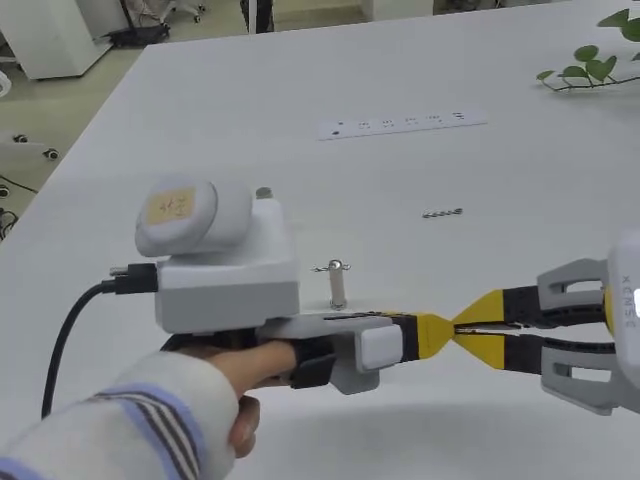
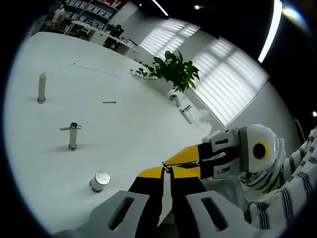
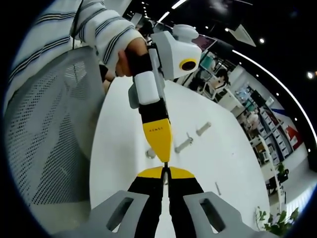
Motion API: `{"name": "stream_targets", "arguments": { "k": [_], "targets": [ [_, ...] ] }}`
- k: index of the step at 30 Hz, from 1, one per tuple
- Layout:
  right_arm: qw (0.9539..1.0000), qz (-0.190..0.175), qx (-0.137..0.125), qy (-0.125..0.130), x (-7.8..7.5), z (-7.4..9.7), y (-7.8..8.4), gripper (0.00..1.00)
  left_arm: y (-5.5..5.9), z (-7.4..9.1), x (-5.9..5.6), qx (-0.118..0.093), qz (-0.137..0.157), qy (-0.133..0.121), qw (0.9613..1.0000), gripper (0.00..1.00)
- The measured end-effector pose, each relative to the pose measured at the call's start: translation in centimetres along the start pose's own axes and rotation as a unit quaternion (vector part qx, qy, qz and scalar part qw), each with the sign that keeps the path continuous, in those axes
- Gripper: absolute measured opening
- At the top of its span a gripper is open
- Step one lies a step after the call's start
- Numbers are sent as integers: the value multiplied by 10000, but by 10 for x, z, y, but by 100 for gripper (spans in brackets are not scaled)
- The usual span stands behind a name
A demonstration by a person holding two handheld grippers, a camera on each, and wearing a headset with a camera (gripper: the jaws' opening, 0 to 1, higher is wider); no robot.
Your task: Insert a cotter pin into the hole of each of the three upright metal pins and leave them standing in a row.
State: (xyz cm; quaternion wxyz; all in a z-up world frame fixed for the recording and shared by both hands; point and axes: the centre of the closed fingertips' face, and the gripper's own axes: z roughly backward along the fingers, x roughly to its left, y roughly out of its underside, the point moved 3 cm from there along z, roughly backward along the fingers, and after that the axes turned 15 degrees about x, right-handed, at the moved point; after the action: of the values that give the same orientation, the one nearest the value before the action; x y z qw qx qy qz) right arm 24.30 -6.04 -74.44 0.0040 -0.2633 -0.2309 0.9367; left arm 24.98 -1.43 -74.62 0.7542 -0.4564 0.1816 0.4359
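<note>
Big white table [image 1: 300,80] with a power strip [image 1: 403,124] and a leafy plant [image 2: 173,72] on it. Windows with blinds [image 2: 223,84] behind, strip lights [image 2: 272,29] overhead. Grey mesh chair [image 3: 49,129] beside the table.

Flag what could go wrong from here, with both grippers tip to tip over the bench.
1. The left gripper and right gripper meet tip to tip, both shut. Anything pinched between them is too small to make out, and a handover there could drop it.
2. The nearest metal pin stands close beside the left gripper; a sideways sweep could topple it.
3. The cottered metal pin stands just beyond the meeting tips, so it is also exposed to a knock.
</note>
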Motion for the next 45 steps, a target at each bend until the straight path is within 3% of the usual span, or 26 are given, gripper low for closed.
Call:
{"name": "stream_targets", "arguments": {
  "k": [14,18,21,32,36,38,41,45],
  "targets": [
    [9998,161,50,58,-1,2,0,3,0,-2,-1,54,-22,-35,10000,1],
    [9997,230,65,19,0,1,0,3,2,-3,1,152,297,29,9994,1],
    [9997,252,57,11,1,1,1,3,2,-3,1,166,289,26,9994,0],
    [9999,70,-97,-49,0,2,0,5,1,2,-1,169,368,85,9991,0],
    [9993,-270,-189,-195,1,2,2,12,2,5,0,157,323,80,9993,0],
    [9972,-548,-296,-408,3,2,6,12,3,8,1,168,200,39,9997,0],
    [9923,-950,-411,-677,3,4,8,16,6,13,-1,218,-367,20,9991,0],
    [9771,-1622,-683,-1193,6,6,9,18,8,20,-7,200,-1048,105,9942,0]
  ]
}}
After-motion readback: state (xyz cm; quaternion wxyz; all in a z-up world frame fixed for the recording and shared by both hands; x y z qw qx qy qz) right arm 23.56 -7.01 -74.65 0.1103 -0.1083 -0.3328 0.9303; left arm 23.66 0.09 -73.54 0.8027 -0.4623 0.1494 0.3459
